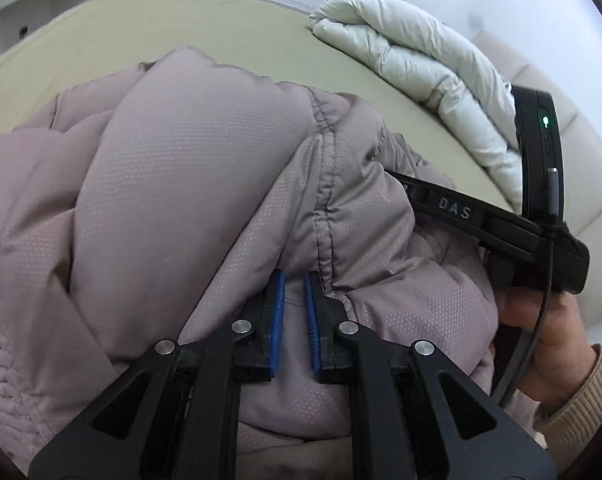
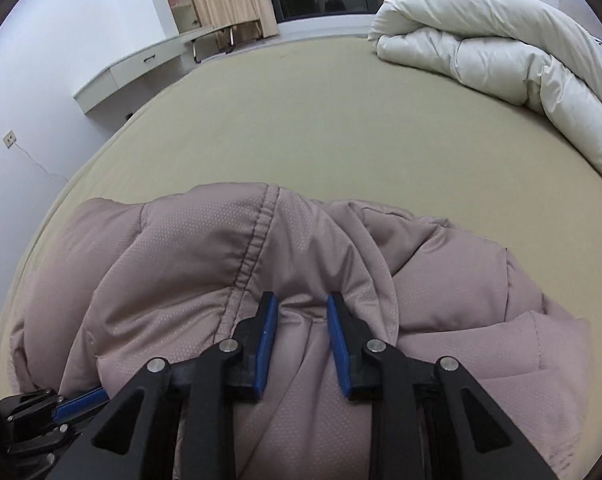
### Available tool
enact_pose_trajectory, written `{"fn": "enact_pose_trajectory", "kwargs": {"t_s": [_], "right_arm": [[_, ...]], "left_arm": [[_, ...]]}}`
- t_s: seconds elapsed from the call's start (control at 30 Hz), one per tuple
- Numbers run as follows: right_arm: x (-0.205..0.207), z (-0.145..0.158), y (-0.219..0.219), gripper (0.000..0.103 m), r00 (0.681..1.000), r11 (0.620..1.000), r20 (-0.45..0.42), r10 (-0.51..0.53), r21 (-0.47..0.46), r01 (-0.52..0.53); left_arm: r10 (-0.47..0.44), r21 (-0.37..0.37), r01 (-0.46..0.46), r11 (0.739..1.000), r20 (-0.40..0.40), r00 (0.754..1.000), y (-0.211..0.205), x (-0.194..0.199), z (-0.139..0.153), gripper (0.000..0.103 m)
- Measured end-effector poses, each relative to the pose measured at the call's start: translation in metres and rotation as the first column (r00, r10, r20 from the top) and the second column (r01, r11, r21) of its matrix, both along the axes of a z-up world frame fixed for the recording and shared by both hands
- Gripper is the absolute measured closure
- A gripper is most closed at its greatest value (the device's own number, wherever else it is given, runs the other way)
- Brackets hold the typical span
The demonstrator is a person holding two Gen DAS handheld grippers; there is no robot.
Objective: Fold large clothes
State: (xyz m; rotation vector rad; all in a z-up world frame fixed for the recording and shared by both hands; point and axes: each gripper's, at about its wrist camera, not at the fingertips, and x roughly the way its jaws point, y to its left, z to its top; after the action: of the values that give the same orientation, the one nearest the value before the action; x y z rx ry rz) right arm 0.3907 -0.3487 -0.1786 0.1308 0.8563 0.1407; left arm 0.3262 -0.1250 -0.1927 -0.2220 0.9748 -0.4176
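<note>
Left tongs (image 1: 295, 280) clenched on the mauve puffer jacket (image 1: 173, 184), right tongs (image 2: 302, 300) pinching a fold too. Both sit on the bed (image 2: 301, 120); white duvet (image 2: 501, 52) well beyond.

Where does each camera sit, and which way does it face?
Left wrist: on the left gripper, looking forward and down along its fingers at the mauve padded jacket pinched between them; the person's right hand shows.
Right wrist: on the right gripper, facing down at the jacket between its pads; the left gripper shows bottom left.
Shared: jacket, bed, white duvet.
</note>
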Motion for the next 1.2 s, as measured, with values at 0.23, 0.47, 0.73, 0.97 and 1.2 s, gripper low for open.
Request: {"fn": "enact_pose_trajectory", "kwargs": {"t_s": [0.23, 0.47, 0.73, 0.97, 1.2], "right_arm": [[-0.023, 0.041, 0.005, 0.076, 1.0, 0.999, -0.013, -0.018, -0.034, 0.018], [-0.139, 0.072, 0.014, 0.073, 0.989, 0.999, 0.14, 0.051, -0.001, -0.051], [-0.138, 0.013, 0.03, 0.071, 0.999, 0.997, 0.002, 0.045, -0.055, -0.045], [-0.226, 0.087, 0.003, 0.007, 0.979, 0.998, 0.201, -0.037, 0.061, 0.025], [-0.324, 0.079, -0.026, 0.006, 0.987, 0.991, 0.129, -0.09, 0.109, 0.076]], "left_arm": [[0.014, -0.031, -0.014, 0.999, 0.012, 1.0, 0.012, -0.015, 0.017, 0.092], [0.032, 0.039, -0.037, 0.999, 0.134, 0.99, 0.023, -0.078, 0.04, 0.092], [0.031, 0.02, -0.031, 0.999, -0.007, 0.999, 0.013, -0.044, 0.018, 0.092], [0.083, 0.055, -0.091, 0.994, 0.132, 0.988, 0.079, -0.14, 0.074, 0.092], [0.144, 0.151, -0.159, 0.976, 0.105, 0.984, 0.168, -0.279, 0.087, 0.011]]}}
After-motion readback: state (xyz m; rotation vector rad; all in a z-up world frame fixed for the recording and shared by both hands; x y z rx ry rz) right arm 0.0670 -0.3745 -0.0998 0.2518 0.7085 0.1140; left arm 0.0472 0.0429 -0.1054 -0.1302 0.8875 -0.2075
